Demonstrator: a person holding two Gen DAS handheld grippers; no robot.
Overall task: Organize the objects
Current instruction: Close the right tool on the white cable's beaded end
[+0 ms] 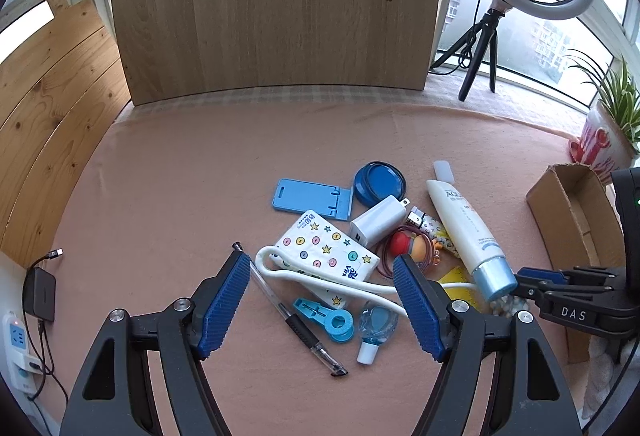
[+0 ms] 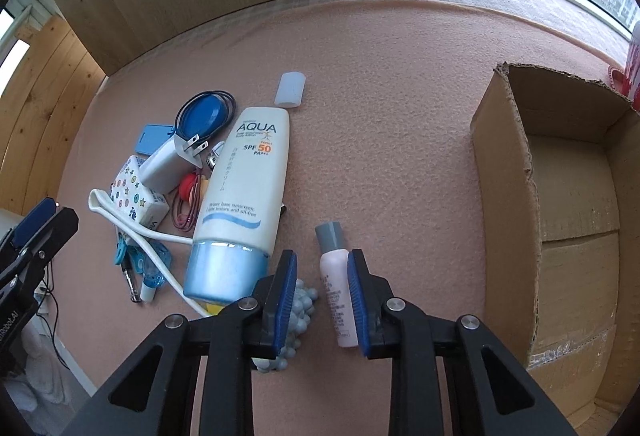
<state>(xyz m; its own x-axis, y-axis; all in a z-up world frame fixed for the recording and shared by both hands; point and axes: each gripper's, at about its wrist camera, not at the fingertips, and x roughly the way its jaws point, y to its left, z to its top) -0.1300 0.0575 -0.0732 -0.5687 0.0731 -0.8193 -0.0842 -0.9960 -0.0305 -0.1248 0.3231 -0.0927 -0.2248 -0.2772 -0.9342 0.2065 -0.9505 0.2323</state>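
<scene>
Between the right gripper (image 2: pixel 322 294) pads lies a pale-pink, grey-capped bottle (image 2: pixel 337 286).

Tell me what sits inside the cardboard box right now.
The cardboard box shows only bare cardboard floor and walls in the right wrist view. Its near right corner runs out of frame, so that part cannot be checked.
</scene>
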